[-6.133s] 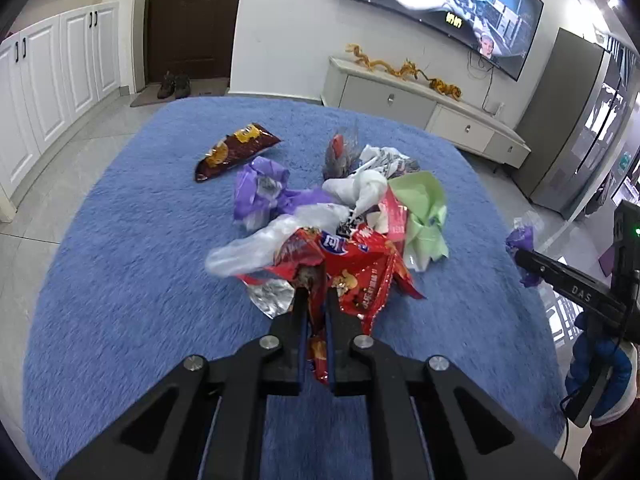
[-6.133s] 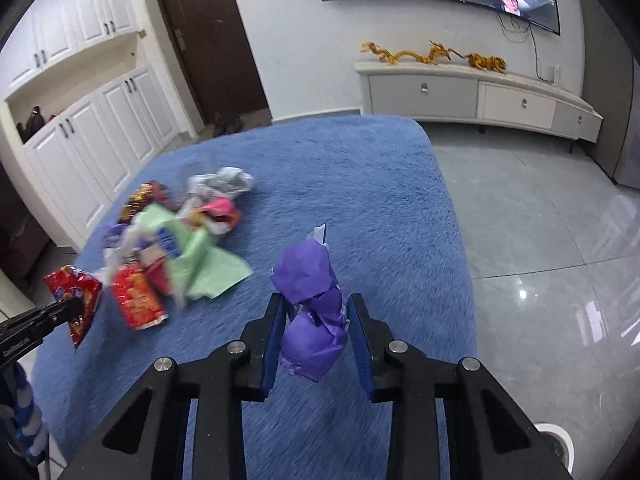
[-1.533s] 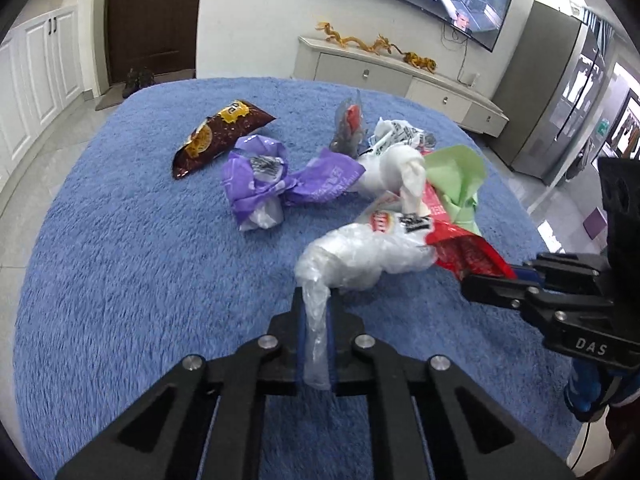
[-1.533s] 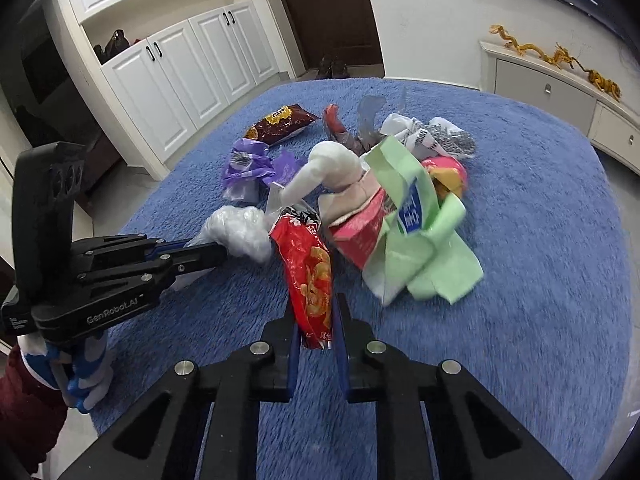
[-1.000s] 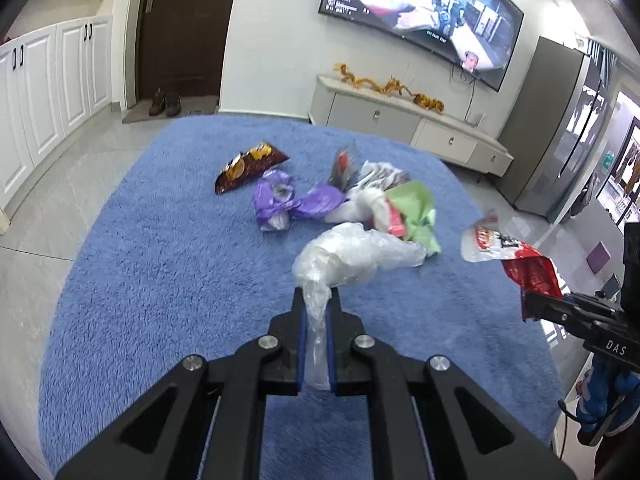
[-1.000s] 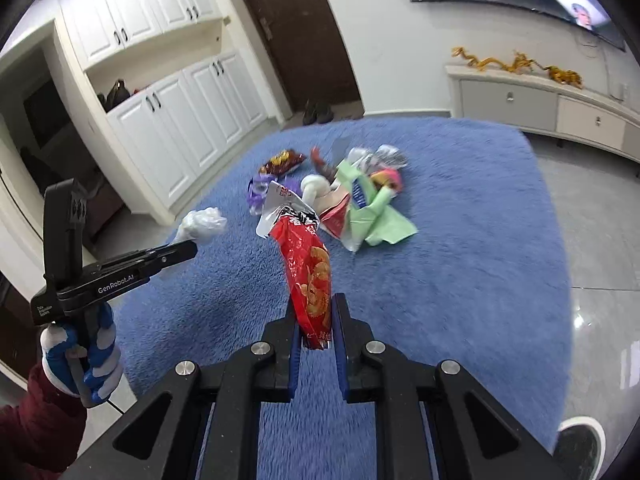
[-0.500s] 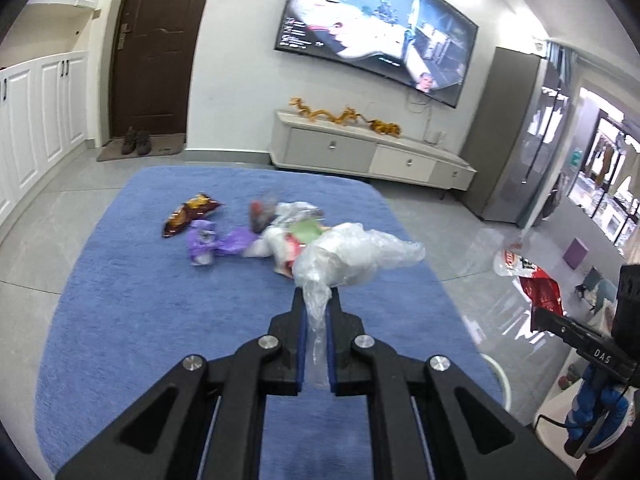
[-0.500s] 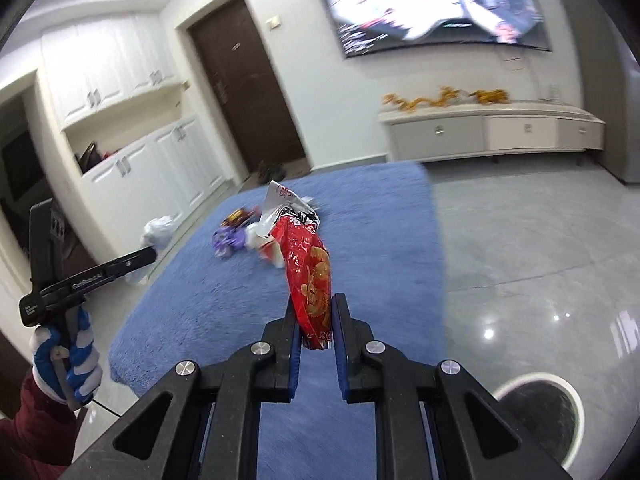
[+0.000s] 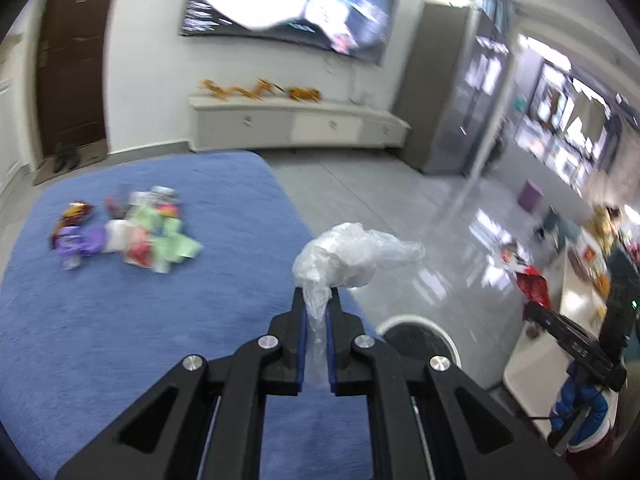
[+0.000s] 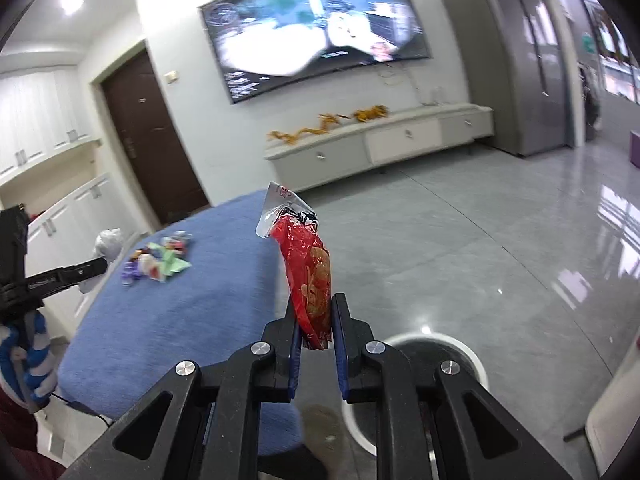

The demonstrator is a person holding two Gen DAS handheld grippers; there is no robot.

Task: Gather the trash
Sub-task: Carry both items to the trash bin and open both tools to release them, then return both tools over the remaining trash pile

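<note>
trash: 1 clear plastic bag [image 9: 352, 258] pinched in left gripper [image 9: 316, 300] | 1 red snack wrapper [image 10: 310, 276] clamped in right gripper [image 10: 314, 312] | 1 bin [image 10: 472, 354] | 1 rug [image 9: 140, 300]

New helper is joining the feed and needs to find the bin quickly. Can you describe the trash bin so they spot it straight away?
Start at the blue rug and go to its near corner, where the glossy grey tile floor begins. The trash bin stands on the tiles there, right below both grippers. It is the only round thing on the floor: a white rim around a dark opening.
</note>
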